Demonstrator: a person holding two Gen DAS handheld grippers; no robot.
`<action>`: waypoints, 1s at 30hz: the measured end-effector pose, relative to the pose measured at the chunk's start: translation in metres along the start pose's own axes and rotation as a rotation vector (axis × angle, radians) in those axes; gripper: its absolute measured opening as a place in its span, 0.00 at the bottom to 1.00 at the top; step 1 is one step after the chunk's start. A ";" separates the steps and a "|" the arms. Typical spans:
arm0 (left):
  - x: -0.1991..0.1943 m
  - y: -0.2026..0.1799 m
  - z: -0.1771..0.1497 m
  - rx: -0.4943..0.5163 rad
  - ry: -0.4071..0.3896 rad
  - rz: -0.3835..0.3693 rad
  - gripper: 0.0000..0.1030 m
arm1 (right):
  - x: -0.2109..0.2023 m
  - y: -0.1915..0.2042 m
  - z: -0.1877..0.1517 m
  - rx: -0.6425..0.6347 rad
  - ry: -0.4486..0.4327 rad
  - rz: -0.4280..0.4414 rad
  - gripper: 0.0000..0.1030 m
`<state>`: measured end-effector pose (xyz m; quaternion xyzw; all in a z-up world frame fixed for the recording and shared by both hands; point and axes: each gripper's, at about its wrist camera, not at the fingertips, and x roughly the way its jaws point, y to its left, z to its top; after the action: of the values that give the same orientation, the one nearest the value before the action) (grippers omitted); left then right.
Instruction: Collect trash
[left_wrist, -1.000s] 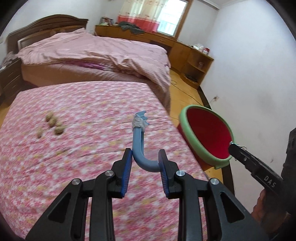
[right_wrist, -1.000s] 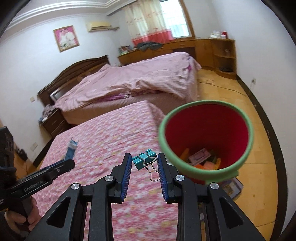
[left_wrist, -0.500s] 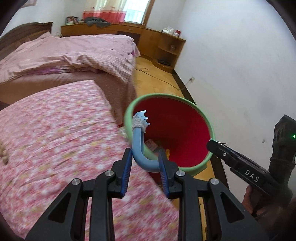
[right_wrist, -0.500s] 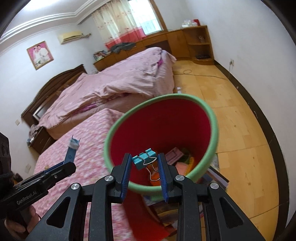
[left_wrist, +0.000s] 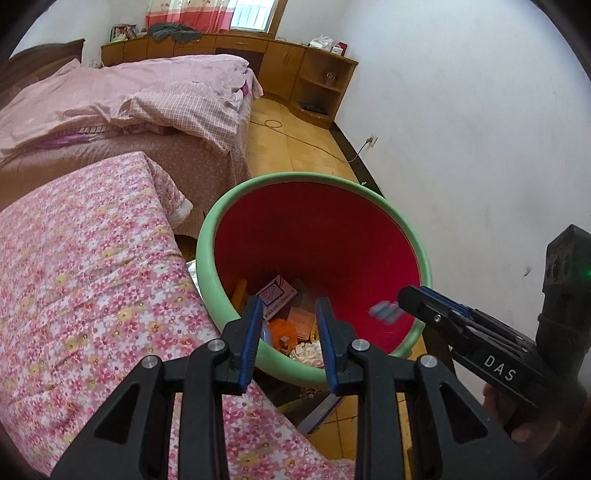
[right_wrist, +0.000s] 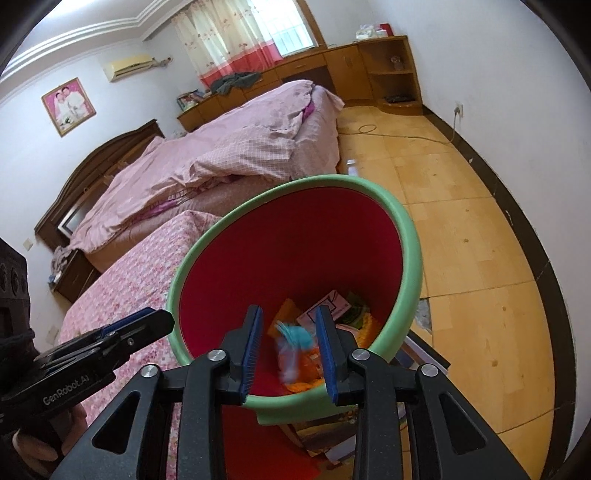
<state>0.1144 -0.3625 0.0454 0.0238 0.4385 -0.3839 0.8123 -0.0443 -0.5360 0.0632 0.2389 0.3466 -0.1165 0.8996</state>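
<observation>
White walls (left_wrist: 461, 129) enclose a wooden floor (right_wrist: 461, 229). A bed (right_wrist: 236, 155) with a rumpled pink quilt stands before wooden cabinets (left_wrist: 295, 55), beneath a bright, red-curtained window (right_wrist: 291, 37).

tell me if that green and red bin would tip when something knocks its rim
Probably somewhat tippy. The bin flares wide at its green rim and narrows toward the bottom, so a sideways knock could rock it. It looks like light plastic. The trash inside only covers the bottom, so it likely adds little weight.

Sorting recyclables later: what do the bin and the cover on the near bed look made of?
Bin: likely moulded plastic; smooth, slightly glossy green rim, red inside. Bed cover: printed woven fabric, probably cotton, matte, floral pattern, soft creases at the corner.
</observation>
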 end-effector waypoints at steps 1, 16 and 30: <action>-0.002 -0.002 -0.001 -0.007 0.002 0.004 0.32 | 0.000 0.000 0.000 0.001 0.002 0.010 0.32; -0.066 0.034 -0.023 -0.136 -0.047 0.187 0.38 | -0.020 0.025 -0.018 -0.056 -0.009 0.126 0.36; -0.154 0.071 -0.071 -0.185 -0.132 0.278 0.38 | -0.055 0.104 -0.053 -0.157 -0.032 0.234 0.44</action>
<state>0.0615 -0.1926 0.0931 -0.0159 0.4102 -0.2264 0.8833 -0.0761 -0.4171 0.1025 0.2049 0.3101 0.0128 0.9283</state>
